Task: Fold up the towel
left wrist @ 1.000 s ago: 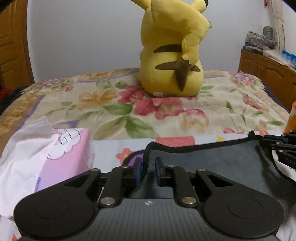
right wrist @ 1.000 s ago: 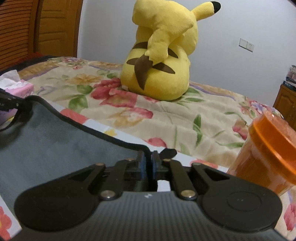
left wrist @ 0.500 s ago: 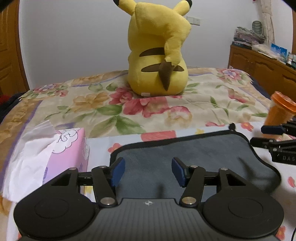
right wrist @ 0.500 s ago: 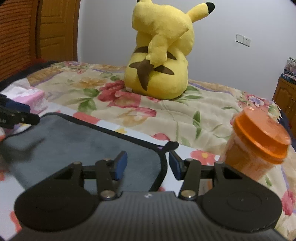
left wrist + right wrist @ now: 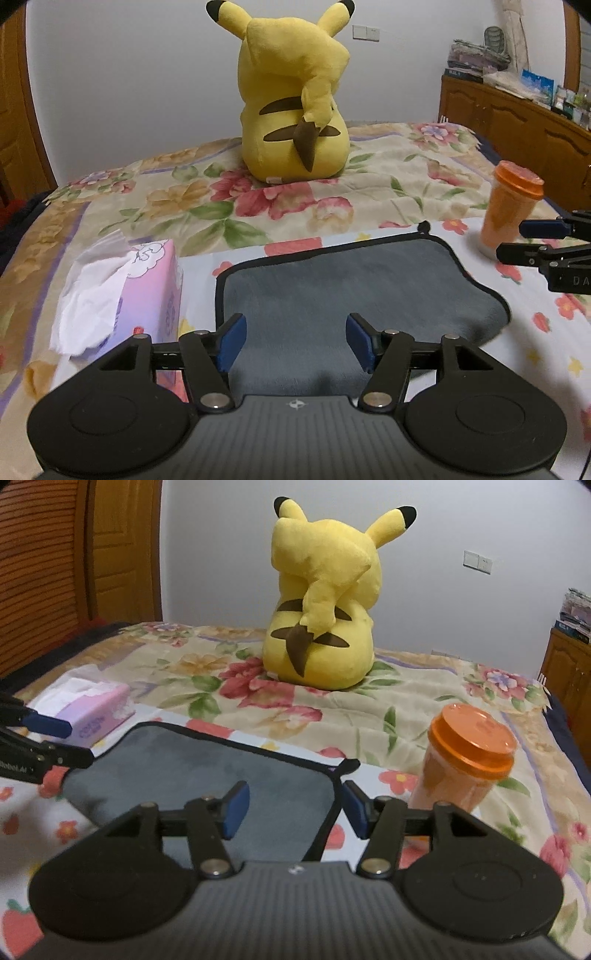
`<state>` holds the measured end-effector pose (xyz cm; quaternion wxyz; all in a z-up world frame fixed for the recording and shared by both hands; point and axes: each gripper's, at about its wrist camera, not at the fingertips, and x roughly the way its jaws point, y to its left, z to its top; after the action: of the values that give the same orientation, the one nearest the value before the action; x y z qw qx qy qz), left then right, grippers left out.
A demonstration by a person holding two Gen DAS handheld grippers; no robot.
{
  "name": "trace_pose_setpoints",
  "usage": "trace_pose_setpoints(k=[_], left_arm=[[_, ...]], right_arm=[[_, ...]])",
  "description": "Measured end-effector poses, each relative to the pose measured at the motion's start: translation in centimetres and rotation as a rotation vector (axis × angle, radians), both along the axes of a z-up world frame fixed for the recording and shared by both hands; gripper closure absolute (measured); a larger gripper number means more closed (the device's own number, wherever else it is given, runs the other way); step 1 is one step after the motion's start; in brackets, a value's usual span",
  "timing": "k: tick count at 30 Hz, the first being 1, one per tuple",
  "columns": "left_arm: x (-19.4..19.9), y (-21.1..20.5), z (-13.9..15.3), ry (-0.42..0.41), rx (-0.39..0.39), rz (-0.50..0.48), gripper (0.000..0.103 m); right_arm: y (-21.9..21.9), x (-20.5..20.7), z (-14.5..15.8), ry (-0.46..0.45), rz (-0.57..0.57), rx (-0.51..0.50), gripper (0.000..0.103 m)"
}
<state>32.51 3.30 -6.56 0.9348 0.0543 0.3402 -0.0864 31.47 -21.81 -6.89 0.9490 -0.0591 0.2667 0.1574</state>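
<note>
A: Left wrist view first — where does the grey towel (image 5: 354, 280) sit?

B: It lies on the flowered bedspread (image 5: 207, 206), on the near side of the yellow plush toy (image 5: 295, 103), with its black-trimmed edge and a small loop toward the toy. It looks laid over on itself, though its right edge is wavy and I cannot tell how neatly the layers meet.

A: And the left gripper (image 5: 295, 341)?

B: Spread wide above the towel's near part, blue pads (image 5: 231, 343) apart, with nothing between them.

A: What flanks the towel?

B: A pink tissue box (image 5: 147, 288) just beside its left edge, a white tissue sticking out. Off its right far corner stands an orange lidded cup (image 5: 511, 210).

A: The right wrist view?

B: The right gripper (image 5: 293, 808) is also spread and holds nothing. The towel's (image 5: 207, 768) right edge runs between its fingers, and the cup (image 5: 465, 760) stands just to the right of the towel. The other gripper's tips reach in at the towel's left side, in front of the tissue box (image 5: 92, 705). The plush toy (image 5: 325, 602) sits beyond the towel, back turned.
</note>
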Motion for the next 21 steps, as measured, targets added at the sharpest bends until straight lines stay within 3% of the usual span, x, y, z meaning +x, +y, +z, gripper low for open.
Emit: trace_pose_setpoints(k=[21], left_arm=[[-9.3,-1.4,3.6,-0.008,0.040,-0.054,0.026]], right_arm=[[-1.0,-6.8,2.9,-0.021,-0.040,0.044,0.020]])
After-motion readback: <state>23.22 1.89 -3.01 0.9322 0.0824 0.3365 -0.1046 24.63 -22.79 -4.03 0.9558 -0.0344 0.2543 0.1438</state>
